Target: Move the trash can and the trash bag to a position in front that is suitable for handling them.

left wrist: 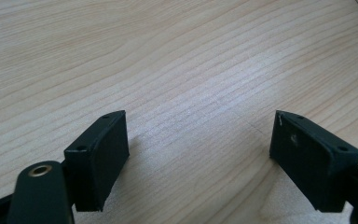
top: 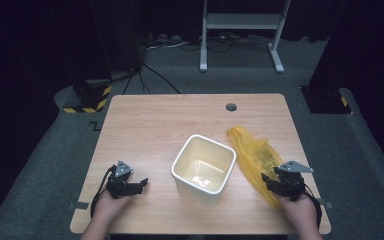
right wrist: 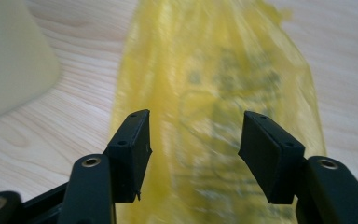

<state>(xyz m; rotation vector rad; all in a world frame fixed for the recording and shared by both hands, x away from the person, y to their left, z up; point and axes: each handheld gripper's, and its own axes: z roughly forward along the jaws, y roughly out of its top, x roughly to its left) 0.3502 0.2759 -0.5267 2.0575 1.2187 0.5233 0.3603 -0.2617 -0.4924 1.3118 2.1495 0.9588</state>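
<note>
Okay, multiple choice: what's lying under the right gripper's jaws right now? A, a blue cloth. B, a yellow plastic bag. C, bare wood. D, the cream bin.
B: in the right gripper view the right gripper has its jaws apart over the yellow plastic bag, which lies flat on the table; the cream bin stands off to the side.

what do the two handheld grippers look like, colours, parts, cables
Both are black two-jaw tools. The left gripper and right gripper each carry a grey three-cornered plate on top, and a black cable trails back from each past the wrist. Up close, the jaws end in flat, blocky black pads with small screw holes along the edge, and the arms behind them have brass-ringed holes. No sleeves show.
</note>
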